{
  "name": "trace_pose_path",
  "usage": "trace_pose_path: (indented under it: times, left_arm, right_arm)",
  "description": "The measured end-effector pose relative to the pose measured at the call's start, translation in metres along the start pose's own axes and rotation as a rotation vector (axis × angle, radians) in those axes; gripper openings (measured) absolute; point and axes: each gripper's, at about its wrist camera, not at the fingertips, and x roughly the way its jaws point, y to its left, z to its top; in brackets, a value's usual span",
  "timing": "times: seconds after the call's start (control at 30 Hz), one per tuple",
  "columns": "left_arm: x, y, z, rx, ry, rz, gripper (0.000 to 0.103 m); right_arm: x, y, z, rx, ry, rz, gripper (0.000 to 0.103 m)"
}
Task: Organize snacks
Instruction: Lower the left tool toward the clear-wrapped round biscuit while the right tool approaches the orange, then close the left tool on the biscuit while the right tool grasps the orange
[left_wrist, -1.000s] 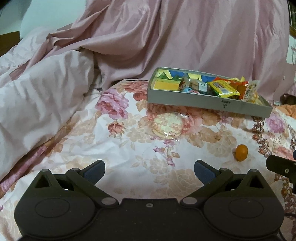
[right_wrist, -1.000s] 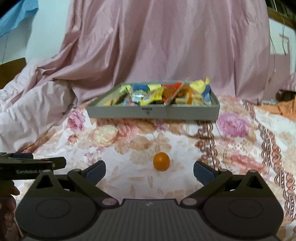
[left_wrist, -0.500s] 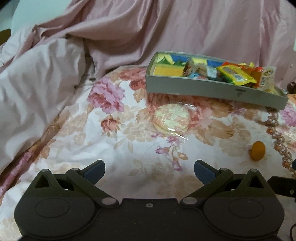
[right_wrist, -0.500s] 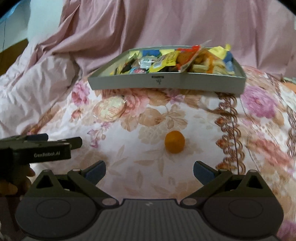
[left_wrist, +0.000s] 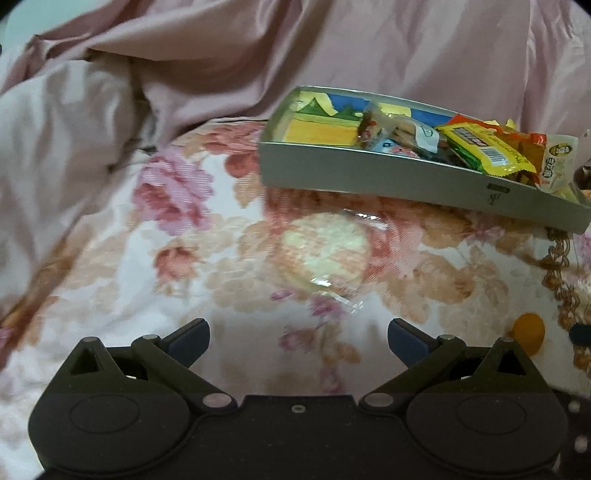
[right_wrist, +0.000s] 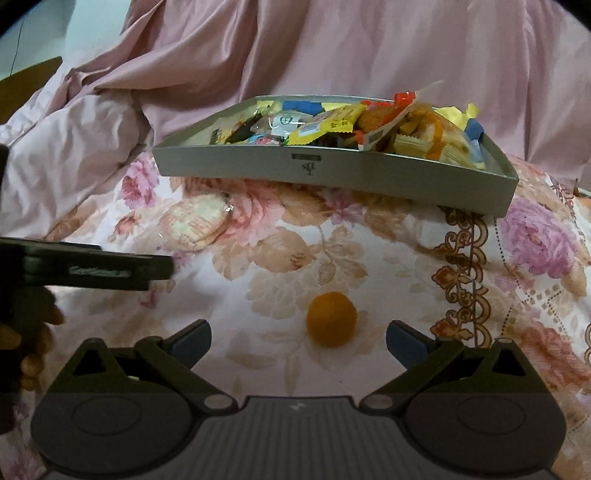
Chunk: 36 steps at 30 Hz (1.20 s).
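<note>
Your left gripper (left_wrist: 298, 338) hangs with its jaws spread wide and nothing between them, low over the floral pink-and-peach bedspread (left_wrist: 229, 236). Just ahead of it, slightly right of its centre line, lies the round pale cracker in a clear plastic wrapper (left_wrist: 325, 253), flat on the cloth. Beyond that, ahead and to the right, sits the shallow grey rectangular tray (left_wrist: 388, 177), piled with colourful wrapped snacks (left_wrist: 484, 147) toward its right end. Your right gripper (right_wrist: 298, 338) is likewise fully parted and holds nothing. The small round orange ball-shaped snack (right_wrist: 331, 318) rests on the bedspread just in front of it, between the fingertips' lines and nearer the right one. The tray lies well ahead.
</note>
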Motion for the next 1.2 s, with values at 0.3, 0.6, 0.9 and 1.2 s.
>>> trace_pose_path:
  times: [0.3,0.6,0.9,1.2]
  left_arm:
    - [0.04,-0.016,0.016,0.025,-0.039,0.001,0.102]
    - [0.066,-0.015,0.026,0.057,-0.08,0.056,0.102]
    - [0.081,-0.002,0.032,-0.01,-0.08,0.0,0.1]
    - [0.077,-0.007,0.033,-0.014,-0.078,-0.033,0.081]
  right_arm:
    - [0.014,-0.01,0.004,0.085,-0.056,-0.013,0.094]
    - [0.037,-0.013,0.003,0.166,-0.002,0.003,0.074]
    - [0.042,-0.005,0.004,0.156,-0.017,0.023,0.064]
    - [0.028,-0.005,-0.005,0.21,0.027,0.025,0.064]
